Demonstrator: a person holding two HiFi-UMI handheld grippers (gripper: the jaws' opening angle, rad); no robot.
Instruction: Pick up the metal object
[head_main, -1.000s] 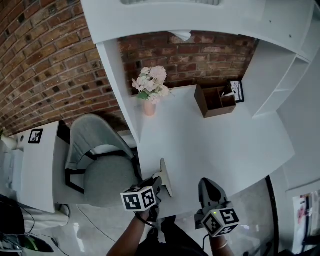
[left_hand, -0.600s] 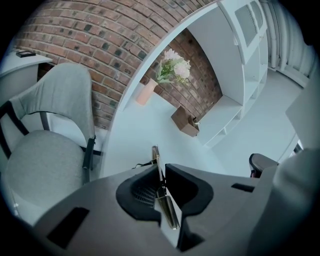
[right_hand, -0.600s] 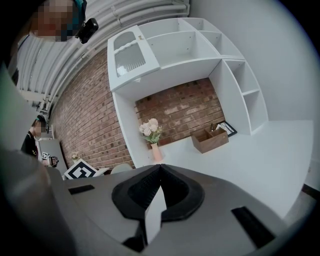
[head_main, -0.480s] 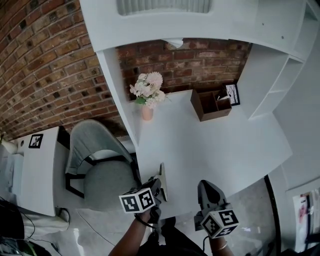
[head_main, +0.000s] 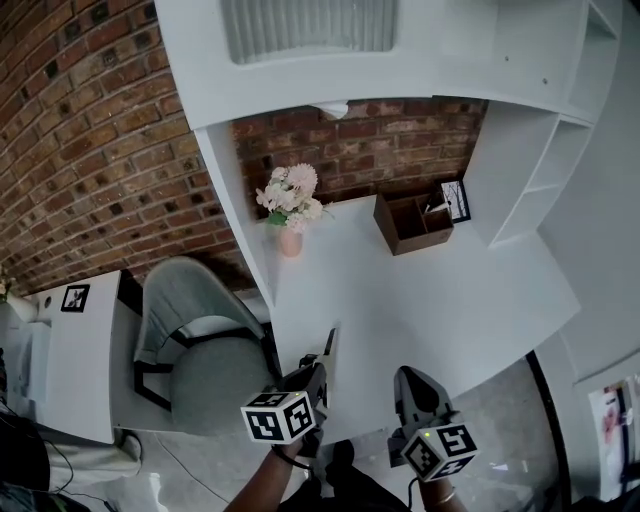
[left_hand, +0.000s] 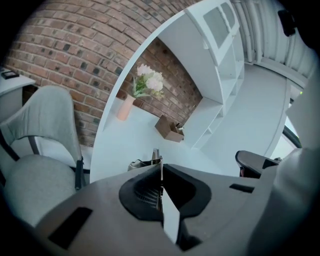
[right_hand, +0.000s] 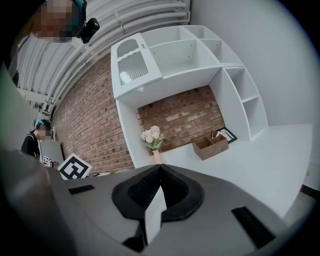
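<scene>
Closing just now on the metal object (left_hand: 156, 154), the left claw (left_hand: 160, 167) shows its grip only in its own view; right claw (right_hand: 159, 167) together, empty.

No text, label or number can be read.

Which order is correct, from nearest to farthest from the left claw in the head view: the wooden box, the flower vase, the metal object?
1. metal object: gripped in the left claw, at the near edge of the desk.
2. flower vase: back left of the desk.
3. wooden box: back, further right.
</scene>
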